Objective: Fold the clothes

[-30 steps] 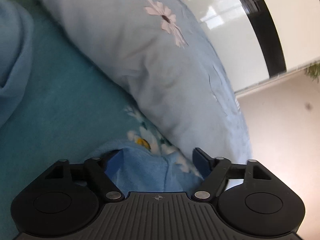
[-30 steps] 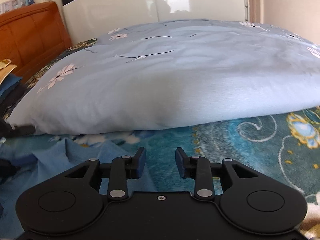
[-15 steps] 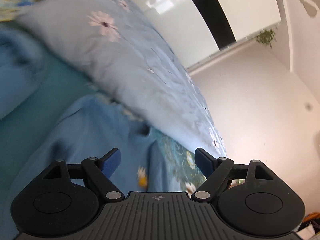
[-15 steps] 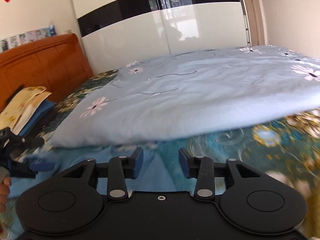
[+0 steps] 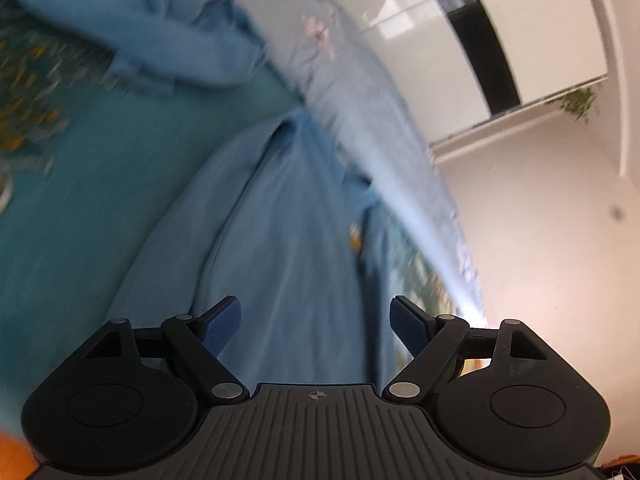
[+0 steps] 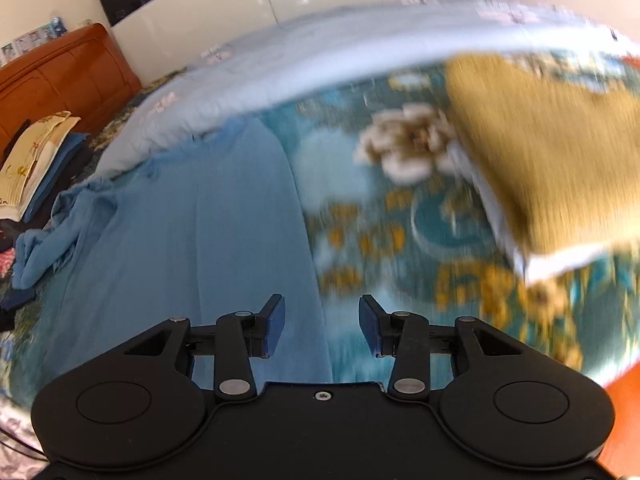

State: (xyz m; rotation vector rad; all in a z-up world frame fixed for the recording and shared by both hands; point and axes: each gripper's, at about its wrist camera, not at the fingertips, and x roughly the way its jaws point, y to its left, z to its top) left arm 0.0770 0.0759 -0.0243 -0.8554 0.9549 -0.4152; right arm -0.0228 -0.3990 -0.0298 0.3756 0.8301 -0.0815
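A light blue garment [image 5: 280, 248] lies spread lengthwise on the teal flowered bed sheet [image 5: 80, 184]. My left gripper [image 5: 316, 320] hovers open above its near end, nothing between the blue pads. The right wrist view shows the same blue garment [image 6: 192, 232] stretched out flat, its far end bunched near the quilt. My right gripper [image 6: 322, 324] is open over the garment's right edge, empty. Both views are motion-blurred.
A pale blue flowered quilt [image 6: 280, 72] lies folded along the far side of the bed. A mustard-yellow folded cloth [image 6: 552, 152] sits at right. Another crumpled blue cloth [image 5: 160, 40] lies beyond. A wooden headboard [image 6: 60, 76] and stacked clothes [image 6: 36, 156] stand at left.
Both grippers have pulled back and risen from the quilt's edge, so the blue garment now shows at full length. The left jaws have stayed wide; the right jaws have widened.
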